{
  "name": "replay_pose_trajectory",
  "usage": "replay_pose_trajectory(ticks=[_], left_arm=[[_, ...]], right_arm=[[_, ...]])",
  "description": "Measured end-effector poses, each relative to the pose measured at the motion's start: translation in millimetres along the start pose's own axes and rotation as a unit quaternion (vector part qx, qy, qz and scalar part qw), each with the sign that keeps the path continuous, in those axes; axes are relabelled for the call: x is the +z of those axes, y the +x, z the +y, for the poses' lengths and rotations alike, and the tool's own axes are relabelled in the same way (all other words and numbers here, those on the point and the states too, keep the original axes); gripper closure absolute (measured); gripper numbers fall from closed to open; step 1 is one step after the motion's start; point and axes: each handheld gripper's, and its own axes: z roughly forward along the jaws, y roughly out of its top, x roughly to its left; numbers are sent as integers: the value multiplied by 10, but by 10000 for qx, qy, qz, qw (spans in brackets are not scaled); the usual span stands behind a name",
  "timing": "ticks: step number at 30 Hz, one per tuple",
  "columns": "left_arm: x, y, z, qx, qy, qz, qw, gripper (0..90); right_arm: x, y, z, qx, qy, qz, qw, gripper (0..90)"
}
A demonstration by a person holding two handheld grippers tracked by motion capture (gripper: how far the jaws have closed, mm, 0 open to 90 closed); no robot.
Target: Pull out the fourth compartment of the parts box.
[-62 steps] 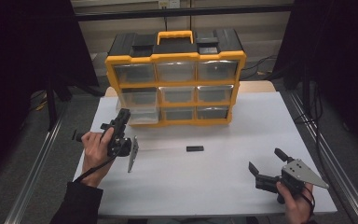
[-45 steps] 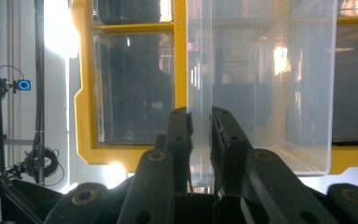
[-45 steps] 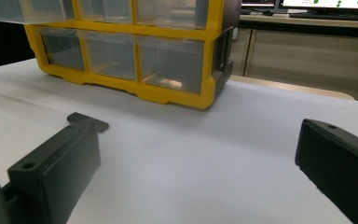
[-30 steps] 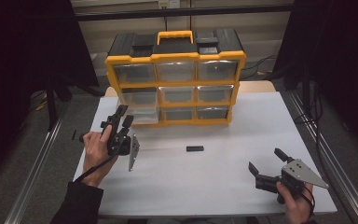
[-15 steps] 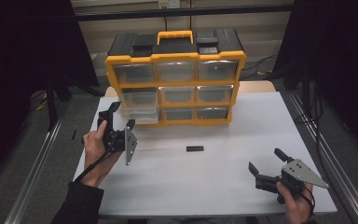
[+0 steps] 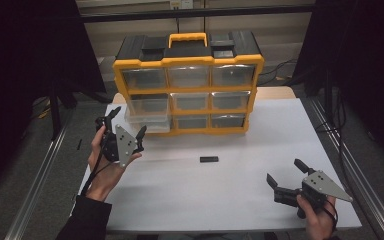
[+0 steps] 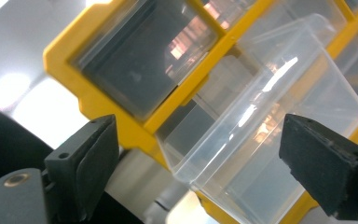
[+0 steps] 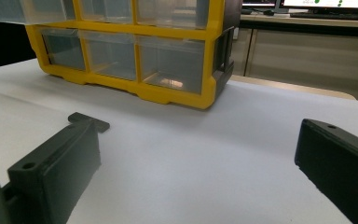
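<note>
— What carries everything here?
— A white tabletop (image 6: pixel 220 185), bare across most of its near half.
— And what sits on it?
— A yellow-and-black drawer cabinet (image 6: pixel 187 85) stands at the far edge, its left middle clear drawer (image 6: pixel 147 112) pulled out over the surface. A small flat black piece (image 6: pixel 209 159) lies alone near the middle, well apart from the cabinet.

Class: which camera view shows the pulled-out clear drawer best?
The left gripper view: the drawer fills the frame between the open left gripper jaws. The high view shows it small, bottom left in the organizer. The right gripper view catches a corner.
</note>
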Motion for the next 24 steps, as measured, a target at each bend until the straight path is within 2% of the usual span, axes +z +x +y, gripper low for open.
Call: replay_pose_trajectory(ticks=[2,4,7,9,10,11,12,14,15,16,17,18,19,20,21,22,23,24], left_arm=[[1,44,-22,-374,-19,-55,9993,115],[-3,80,-41,-764,-100,-29,9970,107],[-10,120,-64,-1404,-299,-99,9896,101],[-11,136,-78,-1725,-328,-149,9844,93],[-6,145,-91,-1952,-347,-214,9799,91],[-2,152,-100,-2090,-362,-260,9769,89],[1,159,-118,-2344,-356,-343,9709,85],[5,179,-153,-2620,-345,-485,9632,76],[11,184,-173,-2778,-338,-533,9586,79],[16,190,-187,-2930,-337,-609,9536,78],[19,186,-204,-3121,-389,-666,9469,79],[18,182,-224,-3279,-400,-705,9412,78],[21,173,-238,-3381,-408,-741,9373,78],[20,159,-251,-3426,-412,-762,9355,77],[15,147,-265,-3413,-409,-791,9357,72],[13,137,-281,-3459,-394,-802,9340,63],[15,116,-294,-3581,-373,-826,9293,59],[17,103,-305,-3668,-369,-834,9258,59]], right_arm=[[0,2,0,7,5,7,10000,0],[0,-1,0,0,-1,3,10000,0],[-1,-2,0,4,-8,5,10000,0],[0,-1,0,8,-4,7,10000,0],[1,-1,0,5,-5,6,10000,0],[2,0,0,1,-6,6,10000,0],[1,0,0,1,-6,6,10000,0],[1,-1,0,5,-7,6,10000,0],[1,-1,0,6,-7,5,10000,0],[0,-1,0,11,-6,8,10000,0],[0,-2,0,9,-9,11,10000,0],[0,-1,0,6,-11,9,10000,0],[1,-1,0,6,-11,11,10000,0],[2,-2,0,5,-11,9,10000,0],[3,-2,-1,3,-14,8,10000,0],[1,-2,-1,3,-7,8,10000,0],[1,-1,0,8,-10,5,10000,0],[2,-1,0,6,-10,6,10000,0]])
